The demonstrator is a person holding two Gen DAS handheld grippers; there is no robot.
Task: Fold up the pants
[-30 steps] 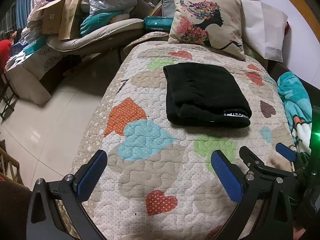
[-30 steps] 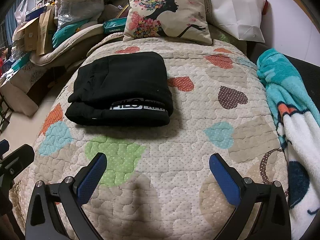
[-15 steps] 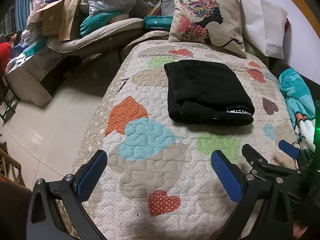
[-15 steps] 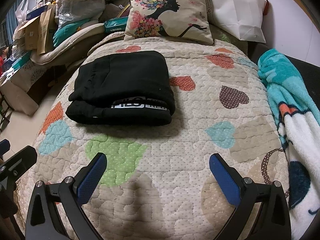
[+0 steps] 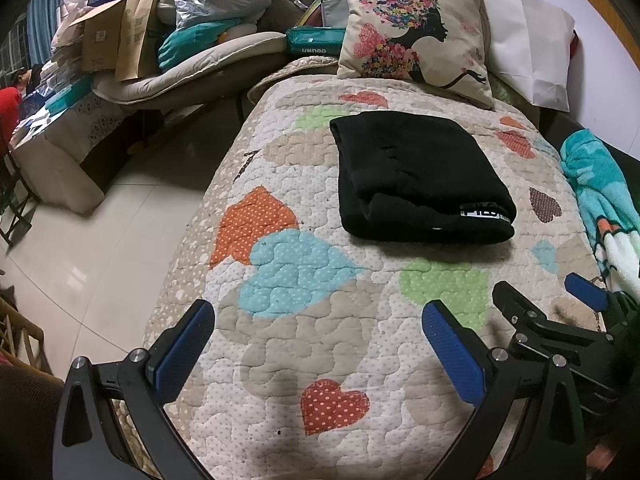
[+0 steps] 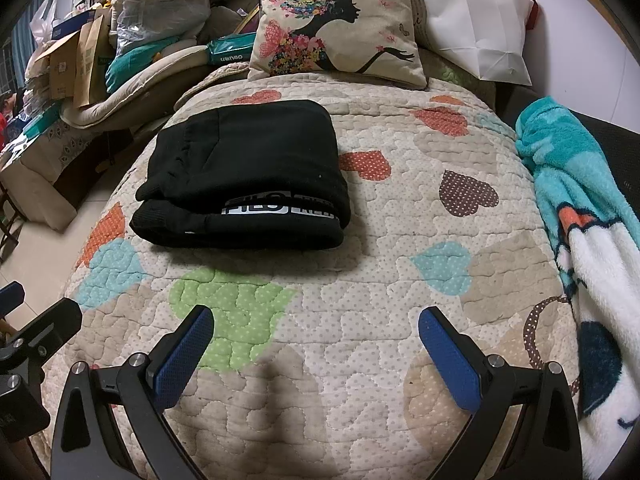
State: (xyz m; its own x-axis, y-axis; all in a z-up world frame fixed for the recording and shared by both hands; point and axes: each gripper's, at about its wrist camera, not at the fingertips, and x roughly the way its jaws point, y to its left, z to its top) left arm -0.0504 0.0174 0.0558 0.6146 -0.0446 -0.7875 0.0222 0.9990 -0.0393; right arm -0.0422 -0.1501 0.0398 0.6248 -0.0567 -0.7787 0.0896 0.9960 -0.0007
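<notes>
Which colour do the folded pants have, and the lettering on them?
The pants are black, with white lettering on a band at the near edge. The right wrist view shows it best.

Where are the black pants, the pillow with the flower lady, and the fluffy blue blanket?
black pants [image 6: 244, 160], right wrist view, middle of the folded top layer.
flower lady pillow [image 6: 336, 20], right wrist view, centre of the printed face.
fluffy blue blanket [image 6: 568, 176], right wrist view, upper teal part.
</notes>
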